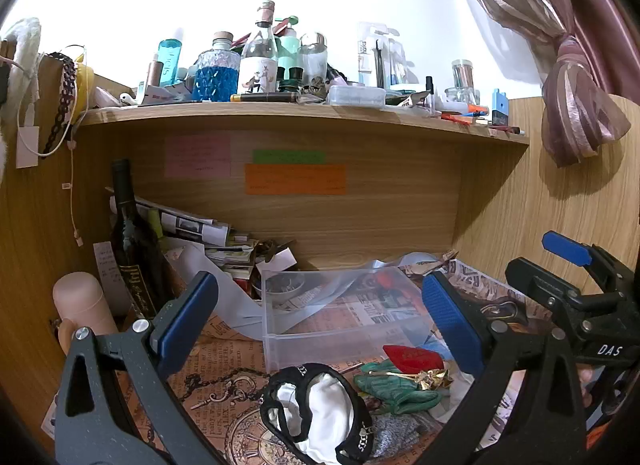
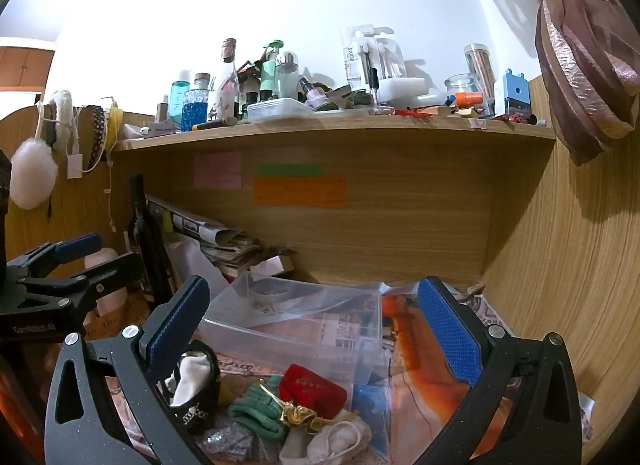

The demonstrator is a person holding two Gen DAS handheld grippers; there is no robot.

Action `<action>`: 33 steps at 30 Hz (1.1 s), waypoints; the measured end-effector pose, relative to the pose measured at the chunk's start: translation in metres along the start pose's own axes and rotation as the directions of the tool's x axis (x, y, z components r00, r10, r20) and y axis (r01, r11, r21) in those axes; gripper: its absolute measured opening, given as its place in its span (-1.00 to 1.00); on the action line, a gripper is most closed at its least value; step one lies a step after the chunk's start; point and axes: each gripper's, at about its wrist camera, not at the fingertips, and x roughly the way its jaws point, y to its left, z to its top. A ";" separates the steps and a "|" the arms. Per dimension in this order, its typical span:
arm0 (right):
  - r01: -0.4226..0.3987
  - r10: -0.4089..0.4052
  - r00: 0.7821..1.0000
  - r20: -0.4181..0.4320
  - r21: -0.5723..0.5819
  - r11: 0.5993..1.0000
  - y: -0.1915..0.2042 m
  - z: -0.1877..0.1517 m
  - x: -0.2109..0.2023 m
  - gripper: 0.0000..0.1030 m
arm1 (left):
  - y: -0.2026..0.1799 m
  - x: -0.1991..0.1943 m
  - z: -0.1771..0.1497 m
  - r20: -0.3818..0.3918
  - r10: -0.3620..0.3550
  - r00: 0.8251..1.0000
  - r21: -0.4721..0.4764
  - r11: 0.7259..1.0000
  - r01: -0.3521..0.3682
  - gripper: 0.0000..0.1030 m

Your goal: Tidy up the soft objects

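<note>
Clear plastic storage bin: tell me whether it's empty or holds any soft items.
Empty: the clear plastic storage bin shows only patterned paper through its floor.

Lower centre of the frame: a white cloth [image 1: 320, 405] trimmed in black, beside a green cloth [image 1: 394, 387]. A red pouch [image 1: 412, 357] lies on it; the tabletop [image 1: 224, 349] cover is newspaper-printed.

L tongs [image 1: 320, 313] & R tongs [image 2: 312, 325] both wide open, side by side.

Soft items heaped on desk in front of clear bin [image 1: 320, 317]: white cloth w/ black lace trim [image 1: 316, 413], crumpled green fabric [image 1: 396, 389], red pouch [image 1: 412, 357] on top, grey knit piece [image 1: 400, 433] beside.
</note>
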 end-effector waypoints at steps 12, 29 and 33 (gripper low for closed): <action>-0.004 0.004 1.000 0.002 0.005 1.000 -0.001 0.001 -0.001 1.00 | 0.002 0.004 0.000 -0.009 0.000 1.000 -0.012 1.000 0.000 1.00; -0.010 0.010 1.000 0.003 0.012 1.000 -0.004 0.000 0.000 1.00 | 0.001 0.005 0.000 -0.009 -0.005 1.000 -0.012 1.000 0.004 1.00; -0.013 0.013 1.000 0.006 0.007 1.000 -0.002 -0.001 -0.001 1.00 | -0.002 0.005 0.001 -0.010 -0.006 1.000 -0.010 1.000 0.006 1.00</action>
